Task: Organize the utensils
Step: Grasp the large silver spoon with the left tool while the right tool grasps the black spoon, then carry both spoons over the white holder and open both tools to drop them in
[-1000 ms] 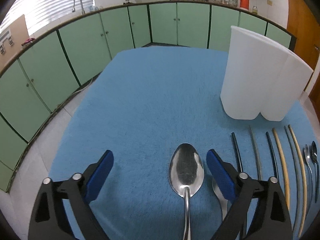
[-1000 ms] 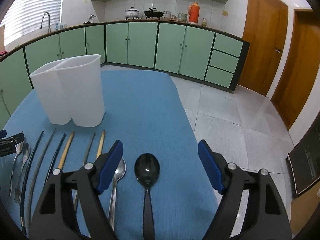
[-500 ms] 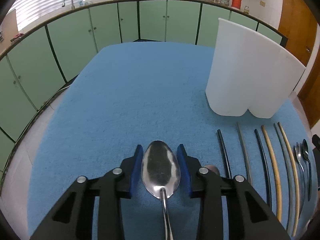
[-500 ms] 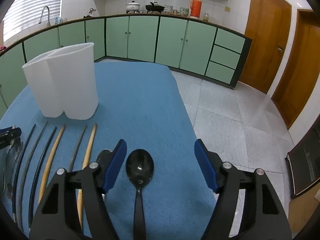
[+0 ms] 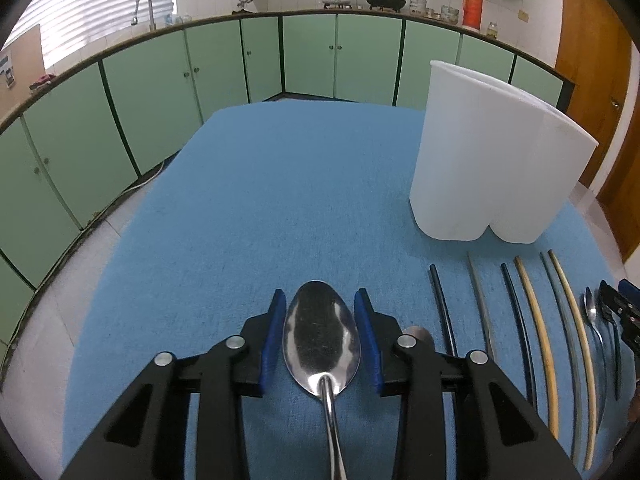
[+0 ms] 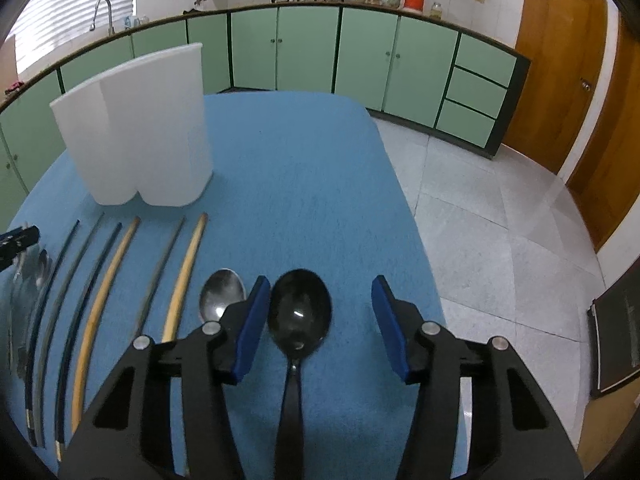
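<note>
Clamping our left gripper (image 5: 321, 336) on a shiny steel spoon (image 5: 321, 332), we are holding our right gripper (image 6: 318, 322) half-open around a glossy black spoon (image 6: 299, 314).

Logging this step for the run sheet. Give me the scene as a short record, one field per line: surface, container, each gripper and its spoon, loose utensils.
surface: blue cloth covering the table
container: white two-compartment holder, upright on the cloth; inside hidden
left gripper: shut on silver spoon, pads at both edges of the bowl
right gripper: open, straddling black spoon lying on the cloth
loose utensils: six chopsticks in a row; another silver spoon beside the black one
</note>
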Available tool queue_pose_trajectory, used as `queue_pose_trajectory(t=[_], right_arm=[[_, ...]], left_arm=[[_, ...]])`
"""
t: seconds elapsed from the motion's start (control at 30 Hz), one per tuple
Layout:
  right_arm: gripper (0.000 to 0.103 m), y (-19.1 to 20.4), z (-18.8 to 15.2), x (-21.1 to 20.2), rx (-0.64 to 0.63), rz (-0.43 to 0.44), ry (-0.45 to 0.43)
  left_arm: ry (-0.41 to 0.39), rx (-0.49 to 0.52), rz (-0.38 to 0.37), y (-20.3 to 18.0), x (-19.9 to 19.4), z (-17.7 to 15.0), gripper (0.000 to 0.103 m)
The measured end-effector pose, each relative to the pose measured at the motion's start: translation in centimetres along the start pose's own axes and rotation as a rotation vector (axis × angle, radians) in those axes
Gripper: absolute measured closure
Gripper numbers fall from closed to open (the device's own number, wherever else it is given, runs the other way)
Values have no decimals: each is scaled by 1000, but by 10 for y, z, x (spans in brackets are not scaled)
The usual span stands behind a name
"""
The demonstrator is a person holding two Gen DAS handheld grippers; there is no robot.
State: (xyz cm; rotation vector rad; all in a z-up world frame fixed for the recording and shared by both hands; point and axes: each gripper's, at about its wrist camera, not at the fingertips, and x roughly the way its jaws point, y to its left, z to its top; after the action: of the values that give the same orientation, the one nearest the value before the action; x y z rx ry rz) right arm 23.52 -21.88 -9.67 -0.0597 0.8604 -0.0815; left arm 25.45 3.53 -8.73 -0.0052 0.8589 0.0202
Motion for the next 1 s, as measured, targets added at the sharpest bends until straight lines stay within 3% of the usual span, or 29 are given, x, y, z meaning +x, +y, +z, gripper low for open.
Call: queue_pose_trajectory(t=[0.5, 0.67, 0.7, 1.0], right_arm=[[53, 15, 9, 11, -75, -48, 56], [61, 15, 14, 16, -69, -33, 71], [69, 15, 14, 16, -71, -29, 74], [70, 11, 7, -9, -67, 41, 22]], left_arm=[[-20, 18, 2, -5, -7, -2, 68], [-19, 25, 2, -6, -7, -1, 68], [-18, 25, 2, -7, -7, -1, 68], [-52, 29, -14, -6, -19, -2, 68]])
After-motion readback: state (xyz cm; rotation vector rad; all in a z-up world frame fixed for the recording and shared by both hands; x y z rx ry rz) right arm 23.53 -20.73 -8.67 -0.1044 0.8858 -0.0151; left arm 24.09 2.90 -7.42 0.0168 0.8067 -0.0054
